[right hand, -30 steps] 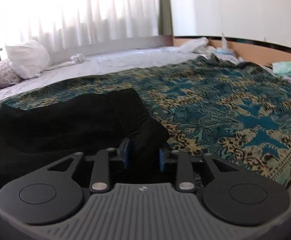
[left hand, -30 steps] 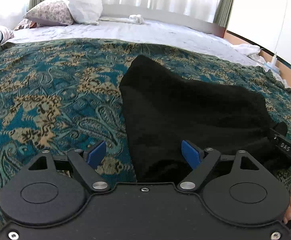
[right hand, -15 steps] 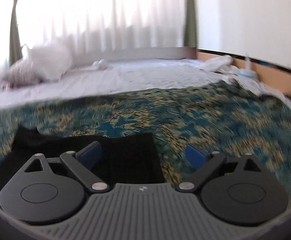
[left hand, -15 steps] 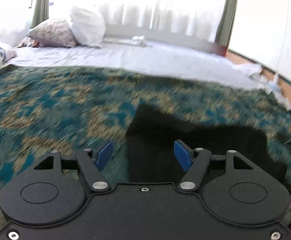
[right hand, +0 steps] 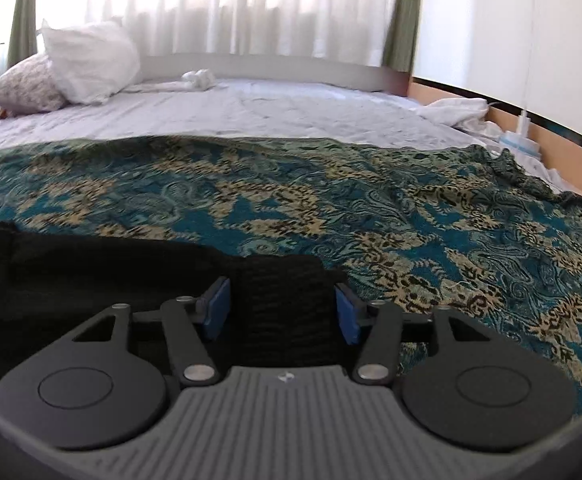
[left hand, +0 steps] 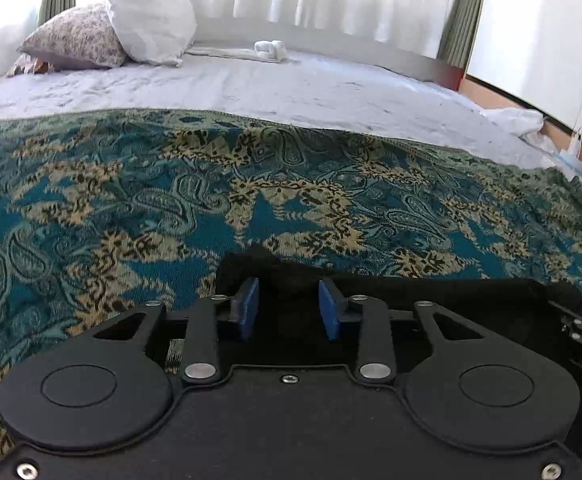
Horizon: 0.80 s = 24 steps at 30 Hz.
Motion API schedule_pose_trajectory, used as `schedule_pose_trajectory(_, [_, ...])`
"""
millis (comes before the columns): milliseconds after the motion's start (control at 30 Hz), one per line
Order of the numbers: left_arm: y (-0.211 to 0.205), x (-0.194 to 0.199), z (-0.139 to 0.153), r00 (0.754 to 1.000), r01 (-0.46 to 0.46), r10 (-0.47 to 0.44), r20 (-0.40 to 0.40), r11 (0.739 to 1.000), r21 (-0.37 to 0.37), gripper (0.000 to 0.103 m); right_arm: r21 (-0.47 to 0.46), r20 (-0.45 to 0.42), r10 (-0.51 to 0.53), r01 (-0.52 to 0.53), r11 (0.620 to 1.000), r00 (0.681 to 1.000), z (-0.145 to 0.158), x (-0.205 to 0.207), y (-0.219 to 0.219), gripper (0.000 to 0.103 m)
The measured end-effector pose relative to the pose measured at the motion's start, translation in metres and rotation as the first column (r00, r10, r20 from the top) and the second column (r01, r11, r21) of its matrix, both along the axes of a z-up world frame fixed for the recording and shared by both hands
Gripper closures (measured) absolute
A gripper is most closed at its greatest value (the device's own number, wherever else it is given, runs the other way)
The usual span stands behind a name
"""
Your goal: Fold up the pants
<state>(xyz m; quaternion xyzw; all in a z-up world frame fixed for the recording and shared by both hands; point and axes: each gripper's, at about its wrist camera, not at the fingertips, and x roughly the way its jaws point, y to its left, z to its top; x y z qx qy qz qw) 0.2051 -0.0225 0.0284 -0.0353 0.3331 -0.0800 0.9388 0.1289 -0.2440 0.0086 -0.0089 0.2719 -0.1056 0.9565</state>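
The pants [left hand: 431, 292] were plain black, low in the frame. Under them the bedspread [left hand: 131, 200] showed a teal and blue ground with tan and black paisley. The sheet [left hand: 291, 88] beyond was pale grey-white. At upper left a white pillow [left hand: 151, 12] leaned beside a cream one with small brown flowers [left hand: 75, 38]. Curtains [right hand: 231, 8] were sheer white, edged olive green. Both grippers' pads [right hand: 217, 308] were blue on black arms.

My left hand-held gripper [left hand: 287, 308] is black with blue pads and silver screws; my right hand-held gripper [right hand: 283, 312] adds a ribbed grey plate.
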Motion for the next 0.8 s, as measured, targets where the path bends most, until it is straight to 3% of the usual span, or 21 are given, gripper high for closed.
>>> schedule_pose_trajectory(67, [-0.005,-0.005,0.003,1.0,0.013,-0.013,-0.001,0.999,0.04,0.064,0.007,0.007,0.0,0.0,1.0,1.0,0.004,-0.002,-0.004,0.03])
schedule_pose_trajectory(133, [-0.006,-0.014,0.009,1.0,0.022,-0.02,-0.02,0.997,0.076,0.041,0.033,0.013,0.006,-0.007,0.999,1.0,0.01,-0.011,-0.008,0.024])
schedule_pose_trajectory(200, [-0.001,-0.034,0.017,0.999,0.037,-0.035,-0.024,0.997,0.069,0.032,0.047,0.035,0.006,-0.008,0.999,0.999,0.018,-0.025,-0.012,0.019])
schedule_pose_trajectory(367, [0.023,-0.104,0.024,0.998,0.067,-0.068,0.01,0.998,0.01,0.027,0.003,0.071,0.029,-0.029,1.0,0.997,0.029,-0.072,-0.005,0.014])
schedule_pose_trajectory(567, [0.018,-0.158,0.008,0.997,0.069,-0.072,0.012,0.989,0.132,0.027,-0.104,0.004,0.042,-0.041,0.994,0.999,0.009,-0.107,0.013,0.014])
schedule_pose_trajectory(800, [0.027,-0.168,-0.002,0.999,0.051,-0.05,-0.014,0.996,0.07,0.027,0.021,-0.006,0.003,-0.003,1.0,1.0,-0.006,-0.124,-0.006,0.014])
